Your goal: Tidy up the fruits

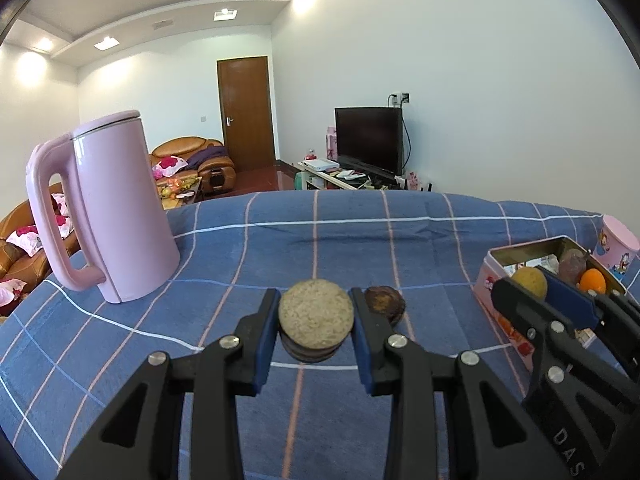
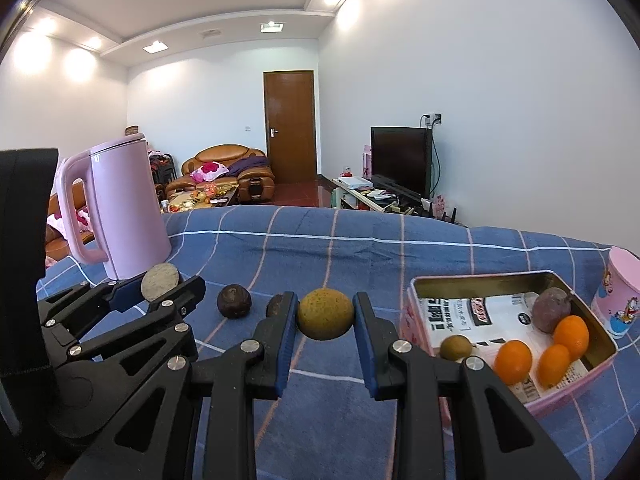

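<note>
In the left wrist view, the left gripper is clamping a pale, rough-skinned round fruit between its blue pads, holding it above the blue checked tablecloth; a dark brown fruit is lying on the cloth just beyond the right-hand finger, and another dark shape is showing directly beneath the held fruit, though I cannot tell what it is; a tall pink kettle is standing upright to the left, well apart from the fruit; at the right edge the right gripper is reaching in, closed around a yellowish fruit in front of the pink tin box, where a purple fruit and an orange are sitting; a pink cartoon cup is standing behind the box.

In the right wrist view, the right gripper is pinching the yellow-green fruit between its pads, above the cloth and left of the tin box; inside the box, three oranges are lying together toward its right end, with the purple fruit behind them and a small brownish-green fruit near the front wall, all resting on printed packets; two dark fruits are lying on the cloth between the grippers, one partly hidden by the left finger; the left gripper is holding its pale fruit in front of the kettle; the cartoon cup is standing just right of the box.
</note>
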### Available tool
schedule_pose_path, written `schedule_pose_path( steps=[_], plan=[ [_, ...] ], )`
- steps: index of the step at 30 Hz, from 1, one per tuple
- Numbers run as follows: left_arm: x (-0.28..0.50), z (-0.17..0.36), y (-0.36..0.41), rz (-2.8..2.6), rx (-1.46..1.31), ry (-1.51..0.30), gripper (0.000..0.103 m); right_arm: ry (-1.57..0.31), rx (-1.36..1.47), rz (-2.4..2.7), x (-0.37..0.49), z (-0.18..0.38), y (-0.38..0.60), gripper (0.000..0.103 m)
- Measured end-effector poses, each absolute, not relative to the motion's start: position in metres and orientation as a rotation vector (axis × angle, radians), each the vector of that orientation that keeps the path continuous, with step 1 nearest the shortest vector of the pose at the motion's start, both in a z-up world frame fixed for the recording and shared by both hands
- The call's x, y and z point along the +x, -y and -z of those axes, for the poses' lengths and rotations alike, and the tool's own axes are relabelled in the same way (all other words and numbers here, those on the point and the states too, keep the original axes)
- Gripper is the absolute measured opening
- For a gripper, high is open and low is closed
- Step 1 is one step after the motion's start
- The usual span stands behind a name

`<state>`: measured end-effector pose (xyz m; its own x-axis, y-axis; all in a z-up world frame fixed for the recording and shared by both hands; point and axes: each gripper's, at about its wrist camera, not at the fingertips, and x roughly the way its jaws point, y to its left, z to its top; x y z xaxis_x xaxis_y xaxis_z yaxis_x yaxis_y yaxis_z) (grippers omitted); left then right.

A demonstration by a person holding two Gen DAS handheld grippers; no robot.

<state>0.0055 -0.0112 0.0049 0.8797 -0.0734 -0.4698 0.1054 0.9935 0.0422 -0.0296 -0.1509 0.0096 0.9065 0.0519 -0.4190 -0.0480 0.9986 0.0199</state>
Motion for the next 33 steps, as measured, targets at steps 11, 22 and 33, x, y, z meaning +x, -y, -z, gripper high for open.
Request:
schedule_pose_path(
  steps=[11,22,33],
  plan=[
    [-0.005,-0.004,0.033,0.121,0.056,-0.514,0.036,-0.447,0.011,-0.03,-0.041,-0.009,0.179,0.03],
    [-0.006,-0.001,0.059,0.142,0.059,-0.542,0.036,-0.442,-0.005,0.01,-0.049,-0.01,0.214,0.03],
    [-0.011,-0.002,0.097,0.174,0.09,-0.533,0.036,-0.435,-0.011,0.05,-0.055,-0.013,0.254,0.03]
  ],
)
